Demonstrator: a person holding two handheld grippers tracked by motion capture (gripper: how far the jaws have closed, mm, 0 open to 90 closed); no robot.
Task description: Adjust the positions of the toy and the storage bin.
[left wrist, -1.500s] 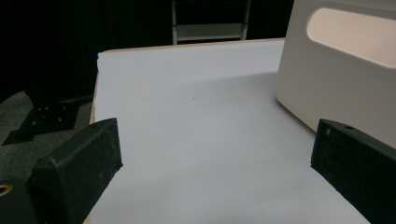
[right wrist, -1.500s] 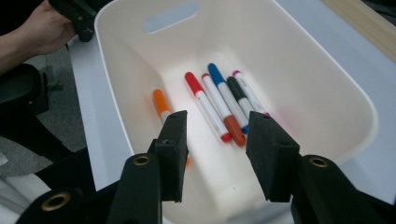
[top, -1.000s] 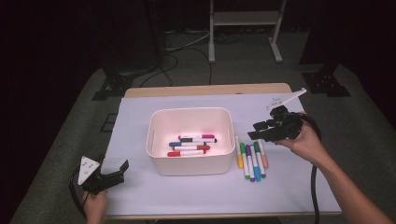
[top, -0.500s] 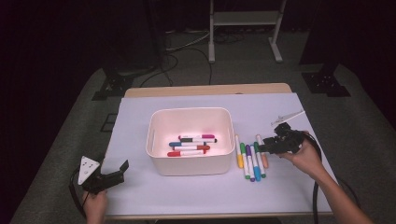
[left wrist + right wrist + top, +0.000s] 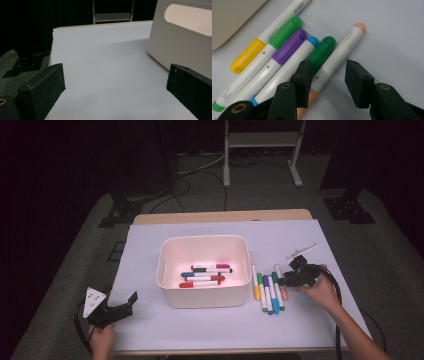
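Four markers already lie in the white plastic bin [image 5: 205,270], six remain beside it, and the right gripper [image 5: 328,82], jaws half open and just closing, straddles the peach-capped white marker [image 5: 337,58] without pressing it yet.

A pale lavender sheet covers the wooden tabletop [image 5: 220,215], its bare edge showing at the far side. Around the tabletop lies grey carpet floor [image 5: 380,235]. Beyond it, black cables [image 5: 187,180] trail beside a white metal stand [image 5: 262,145], against darkness.
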